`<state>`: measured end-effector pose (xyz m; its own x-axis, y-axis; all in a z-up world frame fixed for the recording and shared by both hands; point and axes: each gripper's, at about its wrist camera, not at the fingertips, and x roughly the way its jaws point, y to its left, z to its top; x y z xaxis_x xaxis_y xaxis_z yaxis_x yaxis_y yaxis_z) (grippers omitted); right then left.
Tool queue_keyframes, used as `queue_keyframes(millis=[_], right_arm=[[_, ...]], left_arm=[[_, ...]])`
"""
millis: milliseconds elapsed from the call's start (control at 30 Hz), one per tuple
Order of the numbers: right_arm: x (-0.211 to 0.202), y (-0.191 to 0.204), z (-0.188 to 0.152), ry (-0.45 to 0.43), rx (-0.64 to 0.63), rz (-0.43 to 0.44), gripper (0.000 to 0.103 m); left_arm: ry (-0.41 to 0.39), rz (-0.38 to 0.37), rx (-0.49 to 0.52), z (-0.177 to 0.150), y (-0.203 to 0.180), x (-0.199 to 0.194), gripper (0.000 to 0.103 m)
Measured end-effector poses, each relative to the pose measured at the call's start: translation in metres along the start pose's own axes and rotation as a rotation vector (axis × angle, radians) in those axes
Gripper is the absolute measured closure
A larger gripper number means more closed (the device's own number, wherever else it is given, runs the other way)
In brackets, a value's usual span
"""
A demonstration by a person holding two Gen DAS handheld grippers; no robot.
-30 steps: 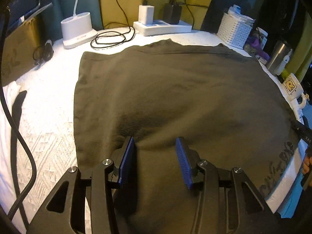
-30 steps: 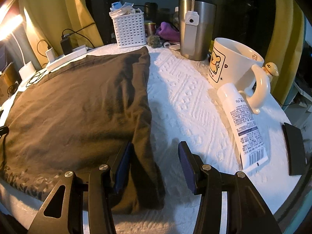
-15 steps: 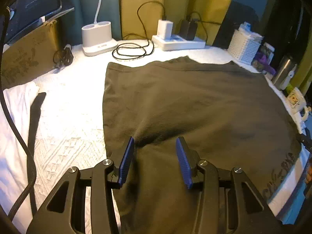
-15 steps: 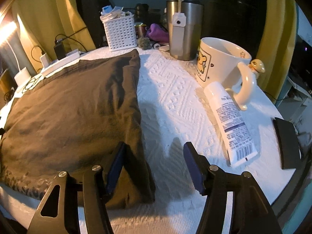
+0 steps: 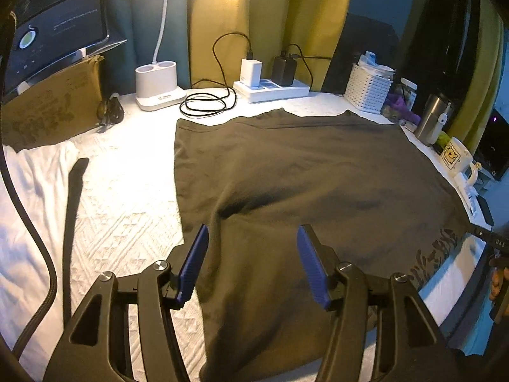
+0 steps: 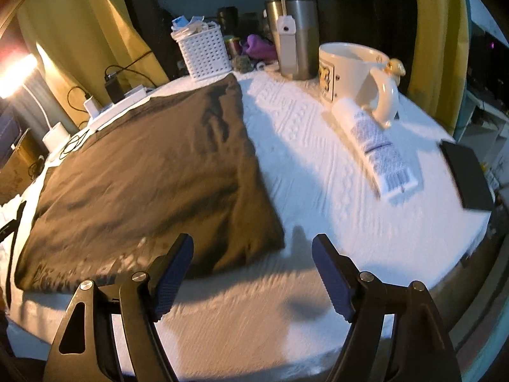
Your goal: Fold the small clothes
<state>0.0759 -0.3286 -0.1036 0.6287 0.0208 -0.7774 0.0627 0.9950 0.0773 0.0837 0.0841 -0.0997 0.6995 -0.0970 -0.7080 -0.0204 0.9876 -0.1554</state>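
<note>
Surface: a table under a white textured cover (image 5: pixel 127 197), its raised geometric pattern plain in both views; the near edge curves away below the right gripper.
Garment: a dark olive-brown piece of clothing (image 5: pixel 311 184) lies spread flat over the middle of the cover, with a pale print near its front right corner; in the right wrist view (image 6: pixel 152 172) its right edge runs straight back toward the basket.
Left gripper: the left gripper (image 5: pixel 253 261) hangs over the garment's near left part, its jaws just opened wider; cloth shows between the blue pads (image 5: pixel 192 267) but they do not press it.
Right gripper: the right gripper (image 6: pixel 253 277) stands beyond the garment's front right corner, over bare cover; its jaws have just been opening and stand wide, nothing between them.
Back of table: a white lamp base (image 5: pixel 157 86), a coiled black cable (image 5: pixel 206 105) and a white power strip (image 5: pixel 270 87) with chargers plugged in.
Right side: a white lattice basket (image 6: pixel 205 52), a steel tumbler (image 6: pixel 296 35), a cream mug (image 6: pixel 353 73), a white tube (image 6: pixel 375 140) lying flat against the mug, and a dark flat item (image 6: pixel 467 175) at the edge.
Left side: a cardboard box (image 5: pixel 51 108) with a dark screen (image 5: pixel 57 38) on top.
Room: yellow (image 5: pixel 264 16) and teal curtains behind; a lamp glares at the top.
</note>
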Motion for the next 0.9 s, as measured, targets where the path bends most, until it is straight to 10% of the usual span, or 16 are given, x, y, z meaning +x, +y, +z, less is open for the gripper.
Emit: queue_keyframes(millis=[900], right_arm=[[0.063,0.035,0.046,-0.068,0.123,0.151,0.014]], left_arm=[[0.054,0.066,-0.042,0.009,0.023,0.019,0.043]])
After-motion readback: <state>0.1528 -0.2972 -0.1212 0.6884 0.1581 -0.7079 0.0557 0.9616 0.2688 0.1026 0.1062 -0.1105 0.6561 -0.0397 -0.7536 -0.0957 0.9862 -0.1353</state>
